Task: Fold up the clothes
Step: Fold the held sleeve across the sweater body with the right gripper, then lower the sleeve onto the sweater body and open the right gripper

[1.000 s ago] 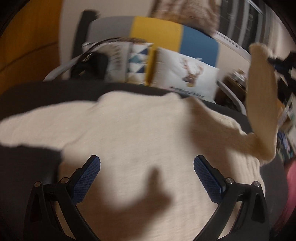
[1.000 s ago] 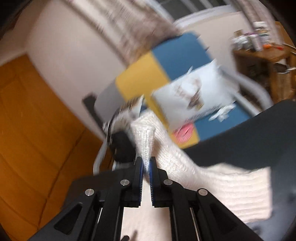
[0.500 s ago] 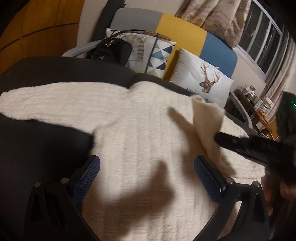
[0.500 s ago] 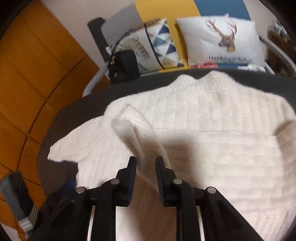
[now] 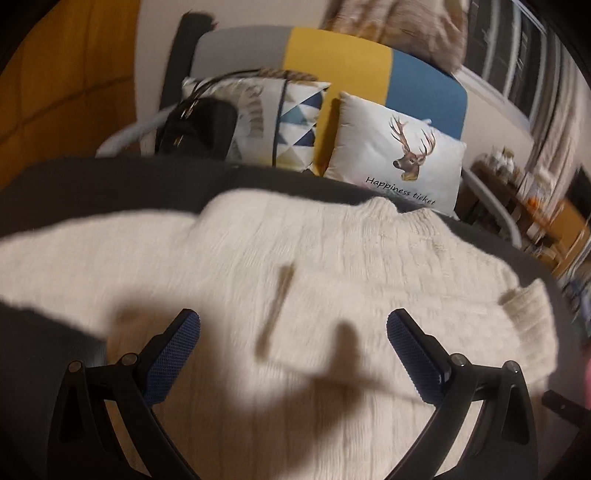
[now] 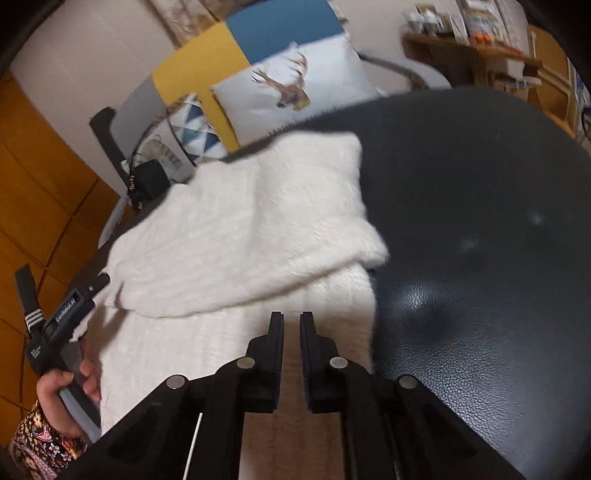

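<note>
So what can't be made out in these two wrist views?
- Sweater hem: cut off by the lower edge of both views, behind the gripper bodies.
- Sweater's left sleeve end: runs out of the left wrist view.
- Knit texture: smeared by motion blur in both views.
- Left gripper: its jaws fall outside the right wrist view; only the handle and hand show.
- Shelf items: too small and blurred.

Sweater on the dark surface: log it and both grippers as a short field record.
garment: cream knit sweater, spread on the dark leather surface
fold state: one sleeve laid across the body; other sleeve out flat
left gripper: fingers wide apart above the sweater, nothing held
right gripper: fingers closing, narrow gap, nothing between them
background: deer cushion
</note>
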